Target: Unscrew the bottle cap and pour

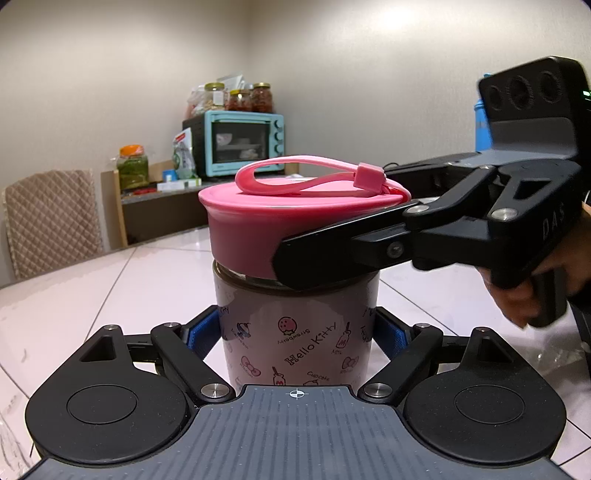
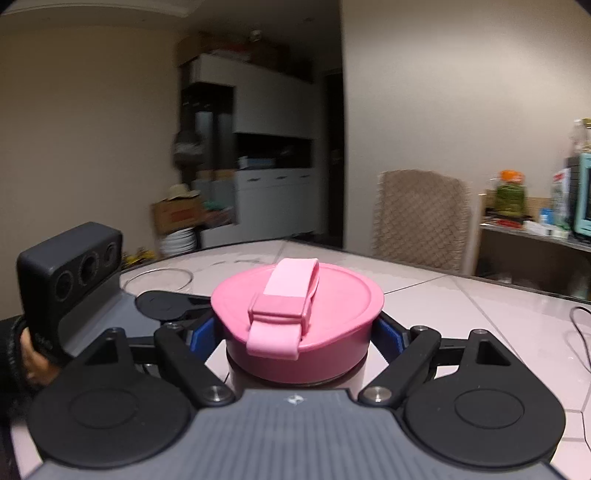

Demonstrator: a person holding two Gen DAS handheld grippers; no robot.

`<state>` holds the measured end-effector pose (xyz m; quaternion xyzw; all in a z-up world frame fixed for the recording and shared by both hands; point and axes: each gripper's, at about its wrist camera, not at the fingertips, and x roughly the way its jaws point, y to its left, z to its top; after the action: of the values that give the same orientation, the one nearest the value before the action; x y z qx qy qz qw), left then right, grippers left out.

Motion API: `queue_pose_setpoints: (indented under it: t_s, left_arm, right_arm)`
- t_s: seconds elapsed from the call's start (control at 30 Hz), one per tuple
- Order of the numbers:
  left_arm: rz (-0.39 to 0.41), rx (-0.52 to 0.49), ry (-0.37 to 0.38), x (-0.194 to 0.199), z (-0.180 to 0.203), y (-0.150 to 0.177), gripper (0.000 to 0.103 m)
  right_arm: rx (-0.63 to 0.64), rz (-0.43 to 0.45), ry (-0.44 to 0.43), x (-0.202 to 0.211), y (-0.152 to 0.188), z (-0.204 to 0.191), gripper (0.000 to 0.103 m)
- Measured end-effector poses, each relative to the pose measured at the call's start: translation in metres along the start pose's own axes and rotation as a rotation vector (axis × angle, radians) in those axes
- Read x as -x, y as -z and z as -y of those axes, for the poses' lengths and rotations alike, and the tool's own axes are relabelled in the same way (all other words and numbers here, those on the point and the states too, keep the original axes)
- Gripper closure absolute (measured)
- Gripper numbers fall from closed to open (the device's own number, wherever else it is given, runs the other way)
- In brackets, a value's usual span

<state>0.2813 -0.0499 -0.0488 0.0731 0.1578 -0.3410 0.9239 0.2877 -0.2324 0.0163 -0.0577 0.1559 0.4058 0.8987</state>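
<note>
Warm, dim indoor light; a bright patch glows on the beige wall (image 1: 399, 18) at top right of the left wrist view. The glossy white tiled counter (image 1: 155, 273) carries soft sheen. The right wrist view is blurred, its background darker. Fisheye bending and dark corners mark both.

We're in a home here, a lived-in kitchen and dining corner: a teal toaster oven (image 1: 243, 144) sits on a side counter with jars of preserves (image 1: 240, 96) stacked on top. A chair with a quilted cover (image 2: 421, 218) is pulled up to the glossy tiled table (image 1: 122, 280), and white storage cabinets (image 2: 273, 147) stand crowded with boxes behind.
</note>
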Motion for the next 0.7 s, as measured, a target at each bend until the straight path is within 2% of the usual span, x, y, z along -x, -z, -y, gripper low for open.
queue_pose_setpoints:
  t_s: [0.17,0.33,0.53,0.7]
  left_arm:
    - [0.000,0.000,0.000,0.000,-0.001,0.001,0.013]
    - [0.000,0.000,0.000,-0.001,0.000,0.001,0.013]
    - [0.000,0.000,0.000,-0.001,0.000,0.002,0.013]
    - [0.000,0.000,0.000,-0.001,-0.001,0.001,0.013]
  right_arm:
    - [0.013,-0.007,-0.092,0.002,-0.003,0.011,0.018]
    - [0.007,0.001,-0.086,0.005,-0.004,0.009,0.017]
    - [-0.007,-0.012,0.014,0.010,-0.007,-0.009,0.006]
    - [-0.062,0.007,0.146,0.018,-0.005,-0.028,0.004]
